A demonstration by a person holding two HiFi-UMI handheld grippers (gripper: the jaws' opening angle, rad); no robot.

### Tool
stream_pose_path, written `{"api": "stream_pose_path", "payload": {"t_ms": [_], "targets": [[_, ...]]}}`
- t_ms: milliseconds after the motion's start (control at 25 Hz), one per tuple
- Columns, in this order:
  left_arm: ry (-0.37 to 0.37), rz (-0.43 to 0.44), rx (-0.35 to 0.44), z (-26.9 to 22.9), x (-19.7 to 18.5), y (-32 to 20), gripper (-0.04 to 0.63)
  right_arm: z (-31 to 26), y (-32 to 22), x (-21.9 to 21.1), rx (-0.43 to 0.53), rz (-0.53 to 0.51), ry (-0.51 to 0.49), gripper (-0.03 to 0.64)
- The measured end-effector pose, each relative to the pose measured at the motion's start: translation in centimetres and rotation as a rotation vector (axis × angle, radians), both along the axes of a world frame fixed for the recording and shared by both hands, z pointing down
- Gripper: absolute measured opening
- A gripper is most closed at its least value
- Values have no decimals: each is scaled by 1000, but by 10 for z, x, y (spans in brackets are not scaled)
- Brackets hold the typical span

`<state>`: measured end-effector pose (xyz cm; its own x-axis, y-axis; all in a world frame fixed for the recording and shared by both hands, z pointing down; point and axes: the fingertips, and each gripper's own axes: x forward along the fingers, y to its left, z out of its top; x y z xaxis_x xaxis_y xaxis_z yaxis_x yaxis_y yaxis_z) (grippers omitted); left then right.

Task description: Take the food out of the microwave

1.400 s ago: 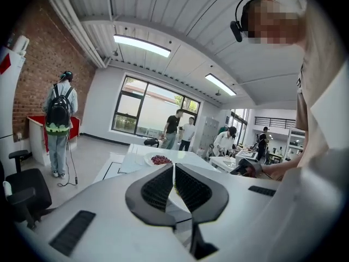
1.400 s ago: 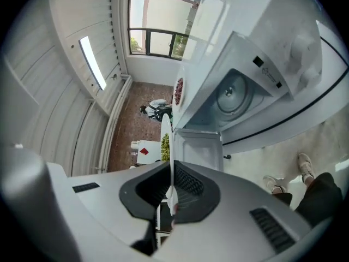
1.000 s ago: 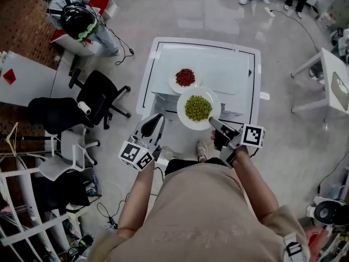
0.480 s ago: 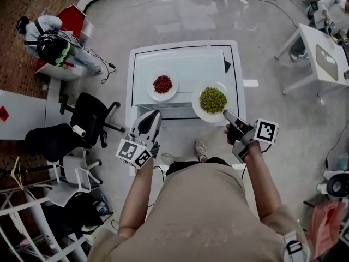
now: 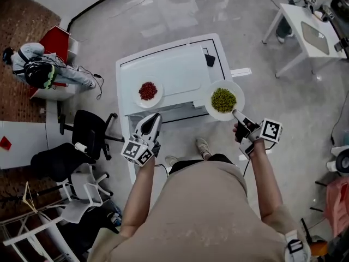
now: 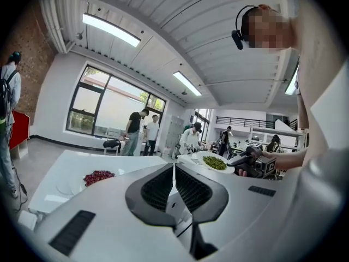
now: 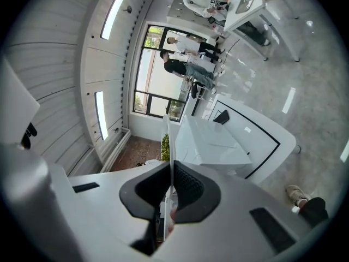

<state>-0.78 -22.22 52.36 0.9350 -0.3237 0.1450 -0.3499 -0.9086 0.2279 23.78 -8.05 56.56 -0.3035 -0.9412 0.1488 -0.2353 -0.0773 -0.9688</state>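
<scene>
A white plate of green peas (image 5: 223, 100) hangs in the air past the right side of the white microwave (image 5: 177, 78). My right gripper (image 5: 236, 113) is shut on its near rim. In the right gripper view the plate (image 7: 167, 141) stands edge-on between the jaws of the right gripper (image 7: 170, 171). A second white plate with red food (image 5: 148, 91) rests on the white table (image 5: 128, 72), left of the microwave. My left gripper (image 5: 151, 120) hovers at the table's front edge, shut and empty. In the left gripper view the left gripper (image 6: 174, 168) points at the red food (image 6: 98, 177).
Black office chairs (image 5: 90, 132) stand left of the table. A person with a helmet (image 5: 38, 72) is at the far left. Another white desk (image 5: 311, 31) is at the upper right. A small black object (image 5: 210, 60) lies on the table's far right.
My right gripper has carried the plate of peas to the right, from in front of the microwave to beyond its right side. The left gripper has shifted a little and stays shut.
</scene>
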Motion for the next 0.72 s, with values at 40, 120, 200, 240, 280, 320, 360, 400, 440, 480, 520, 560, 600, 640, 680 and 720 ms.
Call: {"api": "stream_pose_path", "payload": {"t_ms": [40, 120, 200, 240, 280, 320, 360, 400, 440, 480, 520, 560, 600, 640, 680, 720], "targets": [[-14, 4, -10, 9, 2, 1, 5, 7, 7, 5, -3, 14, -1, 18], [-45, 7, -30, 25, 4, 3, 5, 22, 19, 13, -11, 36, 8, 18], [-70, 15, -47, 41, 5, 5, 5, 40, 31, 22, -27, 59, 8, 18], [-80, 22, -59, 50, 5, 6, 5, 50, 37, 26, -35, 72, 3, 18], [-89, 31, -75, 60, 5, 8, 5, 60, 42, 29, -44, 85, -5, 18], [-95, 37, -96, 70, 5, 10, 5, 69, 48, 32, -52, 99, -14, 18], [-102, 41, -118, 81, 4, 12, 5, 78, 53, 34, -60, 111, -23, 18], [-111, 41, -138, 90, 3, 14, 5, 85, 57, 35, -65, 121, -32, 18], [-123, 39, -153, 99, 3, 15, 5, 92, 62, 37, -69, 130, -39, 18], [-138, 36, -166, 108, 2, 15, 5, 97, 65, 37, -70, 136, -44, 18], [-155, 33, -175, 116, 1, 16, 5, 103, 69, 37, -73, 141, -48, 18], [-172, 31, -184, 123, 1, 17, 5, 111, 73, 37, -80, 145, -51, 18], [-186, 29, -192, 130, 0, 19, 5, 119, 77, 37, -94, 148, -53, 18], [-199, 30, -200, 137, 0, 20, 5, 128, 81, 37, -108, 150, -52, 18], [-210, 31, -206, 143, 0, 21, 5, 135, 83, 38, -113, 150, -47, 18], [-220, 34, -211, 149, 0, 23, 5, 142, 85, 38, -117, 152, -45, 18]]}}
